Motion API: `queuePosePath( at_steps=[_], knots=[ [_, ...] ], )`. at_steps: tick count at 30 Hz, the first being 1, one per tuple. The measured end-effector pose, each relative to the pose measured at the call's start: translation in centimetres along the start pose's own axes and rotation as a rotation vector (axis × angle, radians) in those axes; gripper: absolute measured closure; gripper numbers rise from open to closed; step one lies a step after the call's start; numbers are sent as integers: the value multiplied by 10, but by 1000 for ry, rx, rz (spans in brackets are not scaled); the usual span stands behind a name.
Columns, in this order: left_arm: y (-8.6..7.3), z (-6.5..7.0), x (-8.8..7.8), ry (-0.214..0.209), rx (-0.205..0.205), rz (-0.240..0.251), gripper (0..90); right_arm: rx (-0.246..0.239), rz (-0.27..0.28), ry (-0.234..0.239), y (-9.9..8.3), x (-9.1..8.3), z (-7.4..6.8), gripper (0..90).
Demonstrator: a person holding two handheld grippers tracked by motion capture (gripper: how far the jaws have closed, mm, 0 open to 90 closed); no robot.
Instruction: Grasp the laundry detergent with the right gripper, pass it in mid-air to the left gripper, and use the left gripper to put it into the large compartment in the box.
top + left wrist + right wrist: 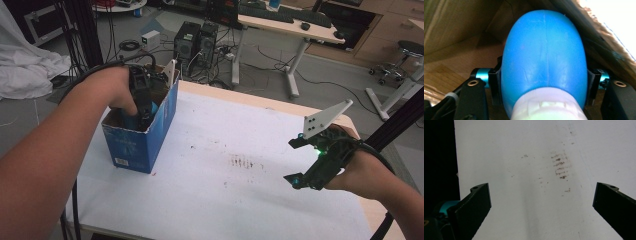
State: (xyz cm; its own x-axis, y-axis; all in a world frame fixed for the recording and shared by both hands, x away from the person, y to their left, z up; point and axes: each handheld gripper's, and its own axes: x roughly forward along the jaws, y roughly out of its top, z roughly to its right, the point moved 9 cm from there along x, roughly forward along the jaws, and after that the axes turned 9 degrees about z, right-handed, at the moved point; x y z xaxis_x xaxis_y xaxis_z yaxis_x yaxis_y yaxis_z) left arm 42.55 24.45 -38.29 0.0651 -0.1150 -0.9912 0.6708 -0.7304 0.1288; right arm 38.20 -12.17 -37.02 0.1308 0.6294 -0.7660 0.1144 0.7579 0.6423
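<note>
Blue bottle [544, 55] with white cap sits between the fingers [495, 85] of the left gripper [142, 107], pads against both its sides, down inside the blue cardboard box [137, 142]; right gripper [298, 159] hovers wide open above the stained white table [240, 160], holding nothing.

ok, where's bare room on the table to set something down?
Free: the white table top between the blue cardboard box and the right gripper, past the brown smudges, and the near strip. Crowded: inside the box, where the left gripper pinches a blue bottle.
</note>
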Motion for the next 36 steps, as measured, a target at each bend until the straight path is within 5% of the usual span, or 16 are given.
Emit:
queuePosePath(
  at_steps=[12, 20, 27, 36],
  knots=[
    [1, 1, -20, 28, 13, 10, 255, 16, 3, -1, -5, -2, 3, 9],
    [5, 8, -51, 36, 31, 24, 213, 28, -10, 0, -8, -6, 9, 10],
    [27, 33, -81, 17, 132, 44, 170, 22, -64, 0, -10, -13, 21, 10],
    [54, 67, -83, -48, 257, 52, 141, 4, -109, 22, -9, -13, 24, 10]
  ],
)
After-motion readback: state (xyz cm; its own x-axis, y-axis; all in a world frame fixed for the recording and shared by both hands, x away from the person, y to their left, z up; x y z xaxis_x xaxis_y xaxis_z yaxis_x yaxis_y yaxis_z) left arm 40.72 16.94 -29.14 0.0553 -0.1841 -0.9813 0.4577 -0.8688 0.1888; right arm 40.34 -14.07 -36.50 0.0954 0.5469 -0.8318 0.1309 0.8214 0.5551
